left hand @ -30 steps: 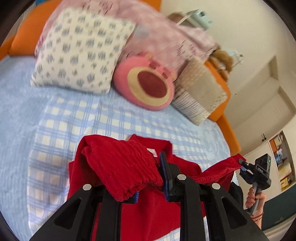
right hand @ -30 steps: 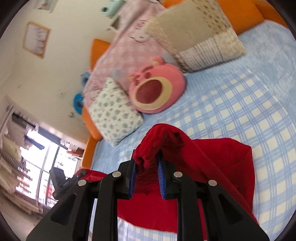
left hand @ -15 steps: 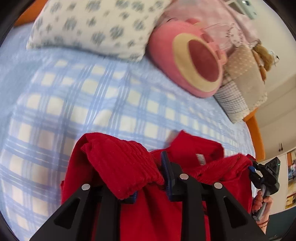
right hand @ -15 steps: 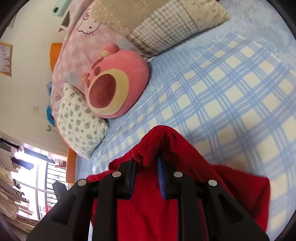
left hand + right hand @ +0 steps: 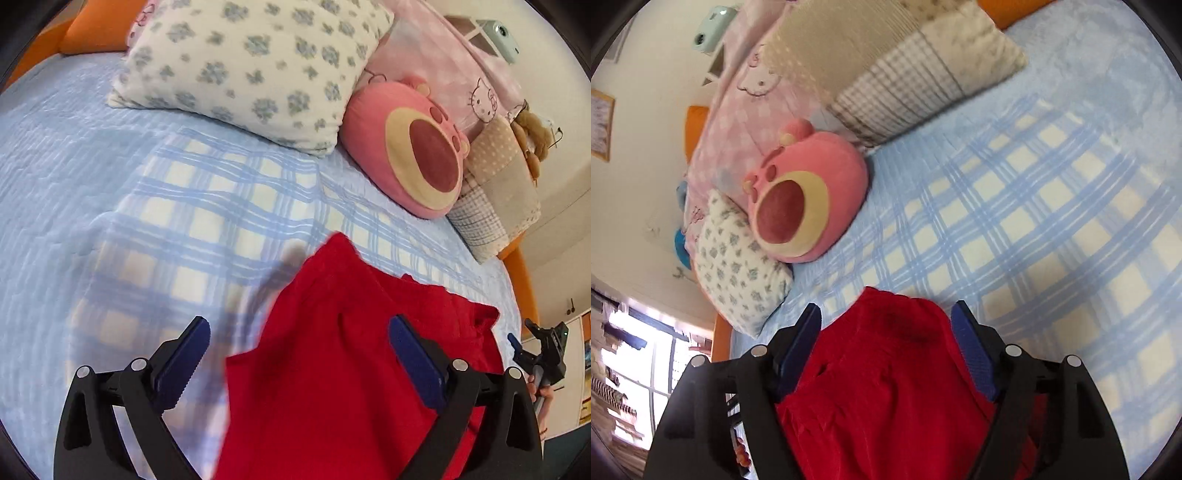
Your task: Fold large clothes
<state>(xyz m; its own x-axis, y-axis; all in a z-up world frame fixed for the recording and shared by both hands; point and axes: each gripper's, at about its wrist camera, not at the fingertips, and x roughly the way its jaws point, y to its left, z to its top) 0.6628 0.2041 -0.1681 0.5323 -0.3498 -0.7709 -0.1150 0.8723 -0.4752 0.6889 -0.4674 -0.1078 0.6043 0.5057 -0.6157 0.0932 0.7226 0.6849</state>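
A red garment point(image 5: 354, 354) lies on the blue-and-white checked blanket point(image 5: 221, 206) of the bed. My left gripper point(image 5: 299, 328) is open just above its left edge, holding nothing. In the right wrist view the same red garment point(image 5: 886, 376) lies between the spread fingers of my right gripper point(image 5: 886, 314), which is open and empty. The right gripper point(image 5: 517, 341) also shows at the far right of the left wrist view, open, in a hand.
A flowered white pillow point(image 5: 251, 62), a round pink plush cushion point(image 5: 417, 147) and a beige patchwork pillow point(image 5: 498, 192) line the head of the bed. A pink blanket point(image 5: 443, 55) lies behind them. An orange bed frame point(image 5: 517, 266) borders the mattress.
Both grippers were shut on bunched red fabric and have opened and let it go. The garment has dropped flat onto the blanket.
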